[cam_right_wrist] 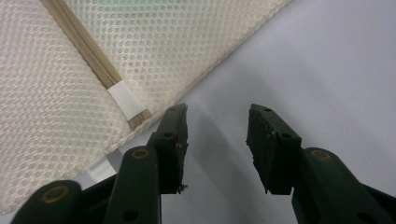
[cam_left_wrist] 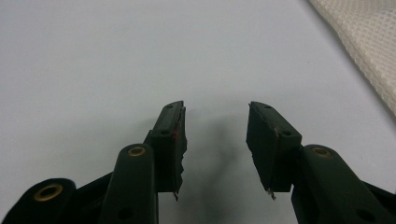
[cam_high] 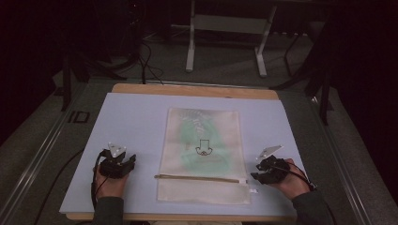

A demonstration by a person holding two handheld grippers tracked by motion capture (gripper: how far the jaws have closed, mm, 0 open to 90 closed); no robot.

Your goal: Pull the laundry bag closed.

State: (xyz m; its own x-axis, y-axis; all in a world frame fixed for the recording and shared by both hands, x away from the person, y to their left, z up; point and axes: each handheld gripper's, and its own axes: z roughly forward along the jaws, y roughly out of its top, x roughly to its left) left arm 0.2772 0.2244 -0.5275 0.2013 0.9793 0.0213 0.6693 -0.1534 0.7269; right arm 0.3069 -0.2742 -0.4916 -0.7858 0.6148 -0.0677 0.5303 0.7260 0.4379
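A white mesh zip bag (cam_high: 202,150) lies flat in the middle of the pale blue mat (cam_high: 136,117), with a green garment showing through it. Its tan zipper (cam_high: 197,177) runs across near the front, the white end tab (cam_right_wrist: 125,99) at the right. My left gripper (cam_high: 118,161) rests open on the mat left of the bag, nothing between its jaws; the bag's edge (cam_left_wrist: 369,42) shows at its upper right. My right gripper (cam_high: 262,172) sits open just right of the zipper's end, its left jaw beside the bag's edge, holding nothing.
The mat covers a wooden table (cam_high: 192,90). A white table frame (cam_high: 225,28) stands on the floor behind it, with cables (cam_high: 145,61) at the back left. Dark surroundings close in on both sides.
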